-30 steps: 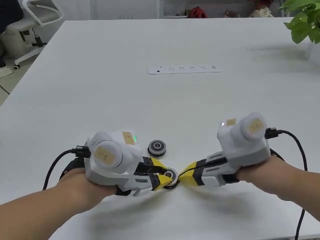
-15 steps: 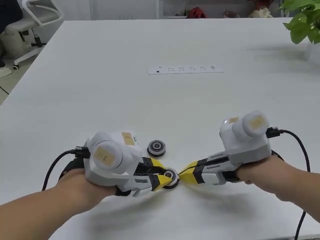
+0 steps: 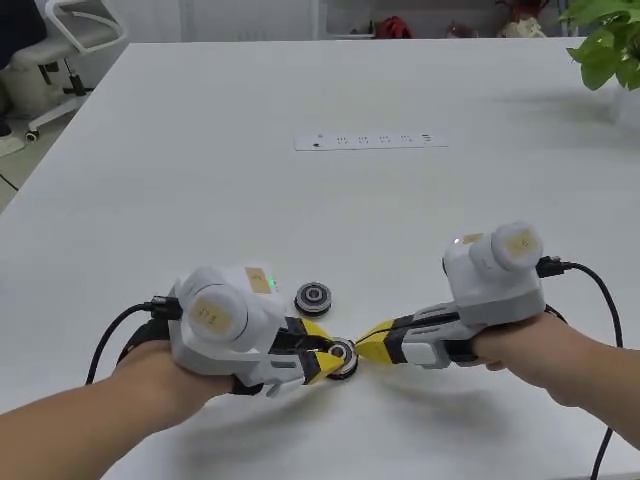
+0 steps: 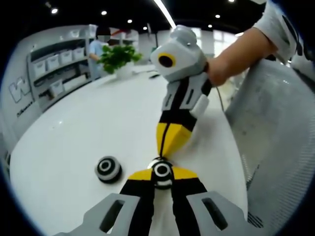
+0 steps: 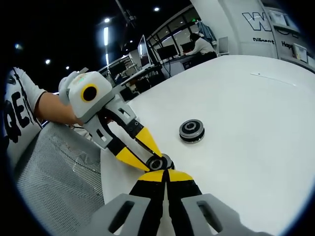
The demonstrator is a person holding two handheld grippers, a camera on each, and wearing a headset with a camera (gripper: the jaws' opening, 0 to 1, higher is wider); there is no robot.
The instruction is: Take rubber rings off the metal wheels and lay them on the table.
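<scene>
A small metal wheel with a black rubber ring (image 3: 341, 353) is held just above the white table (image 3: 330, 210). My left gripper (image 3: 330, 360) is shut on it, one yellow tip on each side (image 4: 162, 170). My right gripper (image 3: 360, 347) comes in from the right with its jaws together. Its tips (image 5: 165, 172) touch the rim of that wheel (image 5: 158, 163). I cannot tell if they pinch the ring. A second wheel with its ring (image 3: 314, 296) lies flat on the table just behind, also seen in the gripper views (image 4: 109, 168) (image 5: 191, 130).
A white power strip (image 3: 370, 139) lies at mid-table. A green plant (image 3: 605, 45) stands at the far right, and an office chair (image 3: 70, 40) is off the far left corner. Cables trail from both grippers towards the near table edge.
My right gripper has slid left, so its tips now meet the wheel held in my left gripper. The left gripper and the loose wheel have stayed put.
</scene>
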